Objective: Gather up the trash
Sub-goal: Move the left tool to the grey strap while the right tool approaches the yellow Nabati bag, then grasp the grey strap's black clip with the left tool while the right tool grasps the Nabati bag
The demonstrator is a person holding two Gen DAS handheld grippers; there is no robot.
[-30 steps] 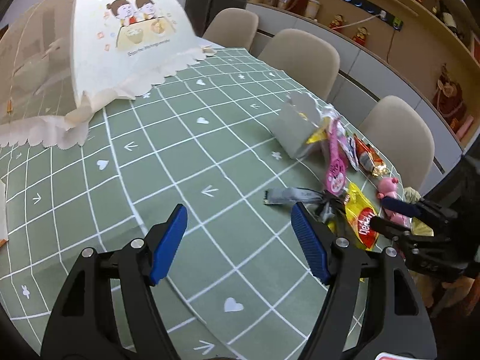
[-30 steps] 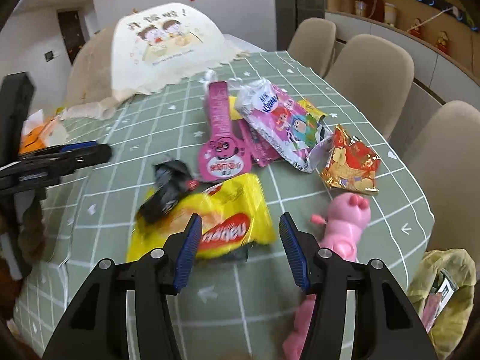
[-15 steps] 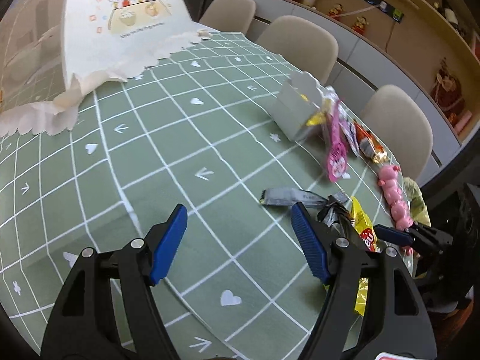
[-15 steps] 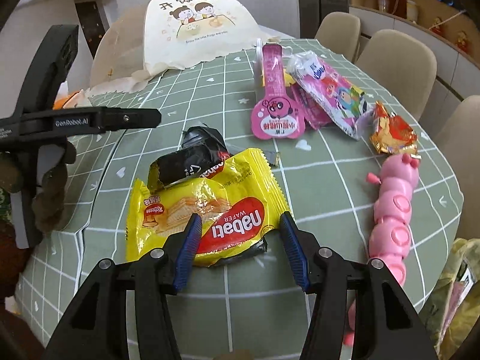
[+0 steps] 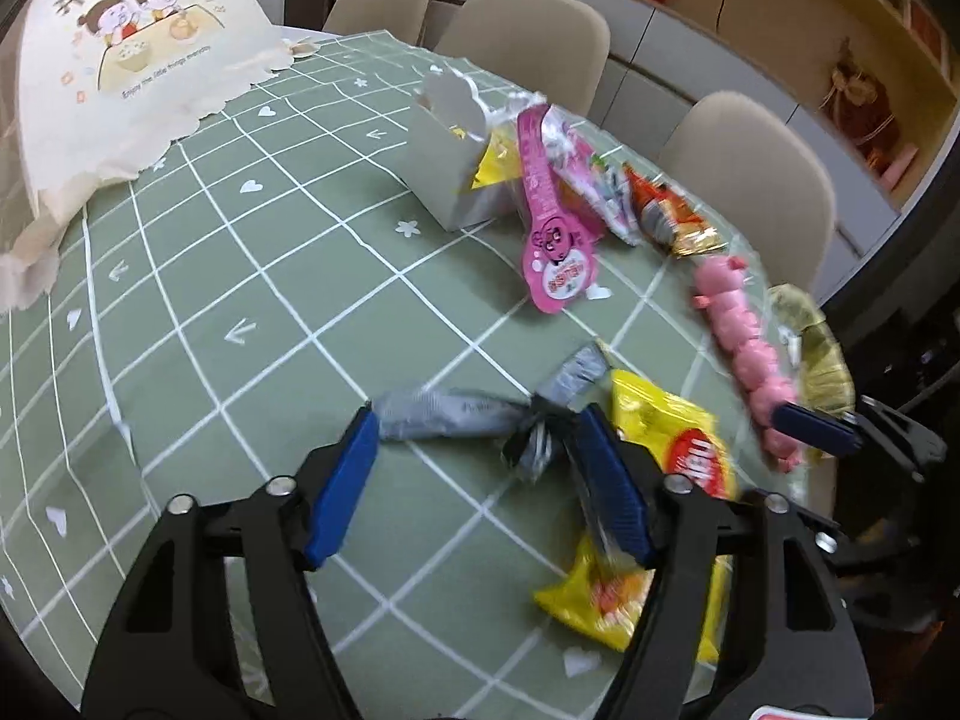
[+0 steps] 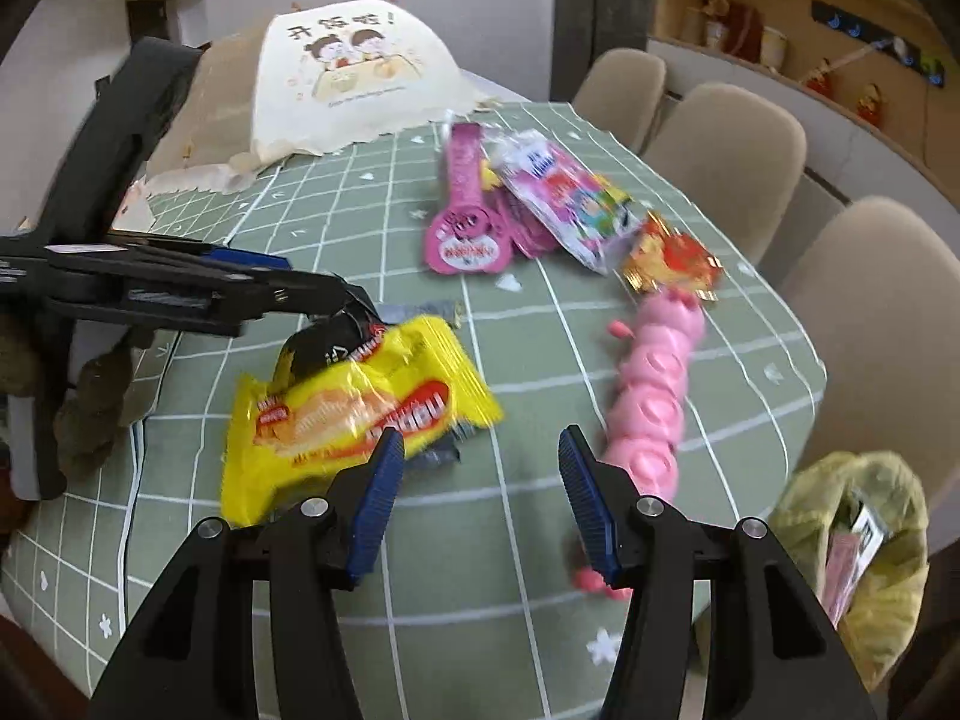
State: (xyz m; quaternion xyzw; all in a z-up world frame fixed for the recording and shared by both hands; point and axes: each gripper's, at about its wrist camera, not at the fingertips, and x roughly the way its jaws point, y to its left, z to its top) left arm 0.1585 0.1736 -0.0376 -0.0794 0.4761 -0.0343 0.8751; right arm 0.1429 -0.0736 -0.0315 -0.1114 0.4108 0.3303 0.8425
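My left gripper (image 5: 480, 414) is open, its blue fingers either side of a crumpled grey-black wrapper (image 5: 456, 414) on the green checked tablecloth (image 5: 240, 276). A yellow wafer packet (image 5: 672, 450) lies just right of it, also in the right wrist view (image 6: 354, 408). My right gripper (image 6: 477, 450) is open and empty, just in front of that yellow packet and left of a pink caterpillar toy (image 6: 654, 384). Further back lie a pink paddle-shaped wrapper (image 6: 465, 222), a colourful snack bag (image 6: 570, 204) and a red-gold wrapper (image 6: 672, 258).
A yellow-green trash bag (image 6: 858, 558) hangs open off the table's right edge. A white paper box (image 5: 450, 144) stands mid-table. A cream mesh food cover (image 5: 120, 60) sits at the far left. Beige chairs (image 5: 750, 180) line the far side.
My left gripper has moved forward and right until its fingers straddle the grey-black wrapper. My right gripper has shifted a little right and back from the yellow packet.
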